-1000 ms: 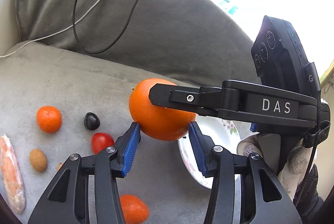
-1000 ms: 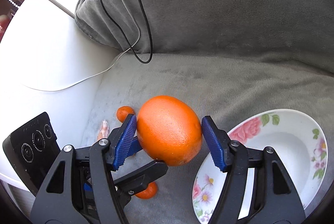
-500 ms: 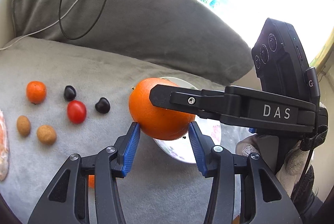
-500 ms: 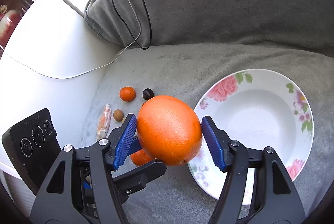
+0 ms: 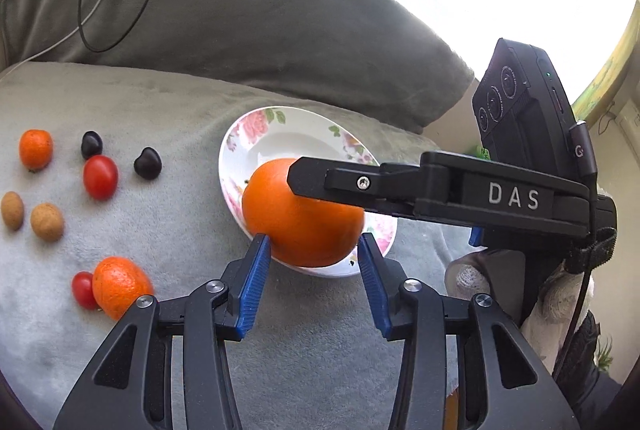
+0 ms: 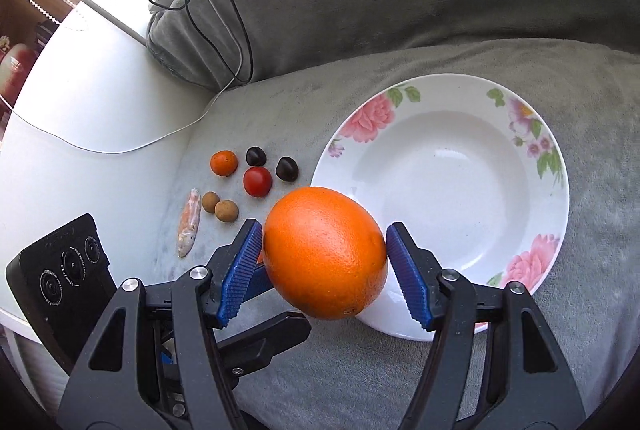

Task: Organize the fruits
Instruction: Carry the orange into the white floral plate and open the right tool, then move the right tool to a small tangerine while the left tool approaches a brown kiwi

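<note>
A large orange (image 5: 300,213) (image 6: 324,254) is held in the air between both grippers, over the near edge of a white flowered plate (image 5: 280,133) (image 6: 440,165) on the grey sofa seat. My left gripper (image 5: 312,270) is shut on the orange from the side. My right gripper (image 6: 324,274) is shut on it too, crossing the left one; one of its black fingers (image 5: 360,185) lies over the orange in the left wrist view. The plate holds nothing.
Small fruits lie left of the plate: a mandarin (image 5: 36,149), two dark plums (image 5: 148,162), a cherry tomato (image 5: 100,177), two brown longans (image 5: 47,222), another mandarin (image 5: 120,286) with a tomato (image 5: 83,290). A wrapped orange stick (image 6: 190,224), cables (image 6: 224,21) and sofa back cushion (image 5: 260,21).
Both grippers carried the orange together toward the plate and lower. The plate now shows whole under and behind the orange. Both grips are unchanged.
</note>
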Action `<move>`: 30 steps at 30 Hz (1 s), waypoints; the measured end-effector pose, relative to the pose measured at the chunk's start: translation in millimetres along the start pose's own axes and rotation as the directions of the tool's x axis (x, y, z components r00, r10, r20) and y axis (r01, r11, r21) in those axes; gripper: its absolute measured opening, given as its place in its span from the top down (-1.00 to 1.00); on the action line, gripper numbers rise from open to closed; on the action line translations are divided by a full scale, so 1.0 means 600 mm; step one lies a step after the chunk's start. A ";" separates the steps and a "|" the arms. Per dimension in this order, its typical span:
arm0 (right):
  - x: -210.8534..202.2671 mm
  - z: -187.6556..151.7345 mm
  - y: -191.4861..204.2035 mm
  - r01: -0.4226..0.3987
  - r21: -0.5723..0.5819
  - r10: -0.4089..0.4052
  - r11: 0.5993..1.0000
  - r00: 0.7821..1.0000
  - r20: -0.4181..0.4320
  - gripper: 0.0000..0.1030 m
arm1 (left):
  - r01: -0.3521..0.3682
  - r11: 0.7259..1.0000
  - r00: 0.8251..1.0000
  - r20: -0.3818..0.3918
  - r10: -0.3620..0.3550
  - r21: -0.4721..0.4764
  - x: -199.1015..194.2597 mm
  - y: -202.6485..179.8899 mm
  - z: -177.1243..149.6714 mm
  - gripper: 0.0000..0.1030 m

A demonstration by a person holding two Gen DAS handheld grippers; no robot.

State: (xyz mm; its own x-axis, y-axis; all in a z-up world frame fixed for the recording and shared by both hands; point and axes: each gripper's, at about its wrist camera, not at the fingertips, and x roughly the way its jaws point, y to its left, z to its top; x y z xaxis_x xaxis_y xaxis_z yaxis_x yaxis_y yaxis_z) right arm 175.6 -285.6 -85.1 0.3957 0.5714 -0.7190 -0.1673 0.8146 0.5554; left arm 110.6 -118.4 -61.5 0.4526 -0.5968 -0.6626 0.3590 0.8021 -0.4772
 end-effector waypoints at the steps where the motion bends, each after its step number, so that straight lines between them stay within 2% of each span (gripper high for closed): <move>1: -0.010 0.000 -0.006 0.001 0.008 -0.001 1.000 1.000 0.021 -0.32 | -0.006 1.000 1.000 0.008 0.006 0.013 -0.002 -0.003 -0.001 0.19; 10: -0.088 0.004 -0.024 0.081 0.008 -0.081 0.997 0.980 0.183 -0.34 | -0.059 0.998 0.998 0.033 0.059 0.015 -0.027 0.011 -0.023 0.19; 13: -0.102 -0.004 -0.023 0.106 0.002 -0.104 0.994 0.968 0.230 -0.62 | -0.081 0.997 0.995 0.051 0.080 0.015 -0.039 0.020 -0.029 0.19; 14: -0.106 -0.007 -0.022 0.117 -0.005 -0.112 0.993 0.964 0.242 -0.64 | -0.089 0.996 0.994 0.059 0.088 0.016 -0.051 0.020 -0.032 0.19; 18: -0.107 -0.020 -0.008 0.178 -0.052 -0.158 0.983 0.949 0.272 -0.65 | -0.131 0.991 0.988 0.088 0.128 0.025 -0.065 0.025 -0.035 0.13; 20: -0.104 -0.026 0.002 0.207 -0.083 -0.176 0.975 0.943 0.283 -0.65 | -0.155 0.988 0.983 0.103 0.152 0.023 -0.076 0.026 -0.037 -0.03; 24: -0.099 -0.039 0.020 0.245 -0.140 -0.194 0.959 0.933 0.302 -0.65 | -0.203 0.979 0.971 0.132 0.198 0.019 -0.089 0.036 -0.043 -0.09; 30: -0.091 -0.050 0.042 0.257 -0.194 -0.190 0.947 0.932 0.307 -0.65 | -0.277 0.961 0.948 0.165 0.273 -0.001 -0.138 0.070 -0.062 -0.09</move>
State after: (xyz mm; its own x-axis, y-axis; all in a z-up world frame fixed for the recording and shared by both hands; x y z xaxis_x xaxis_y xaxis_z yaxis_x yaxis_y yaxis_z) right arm 122.7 -293.5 -44.2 0.6784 0.3476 -0.6473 -0.2320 0.9373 0.2602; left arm 58.1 -34.2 -48.1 0.6620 -0.3498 -0.6629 0.2186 0.9361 -0.2756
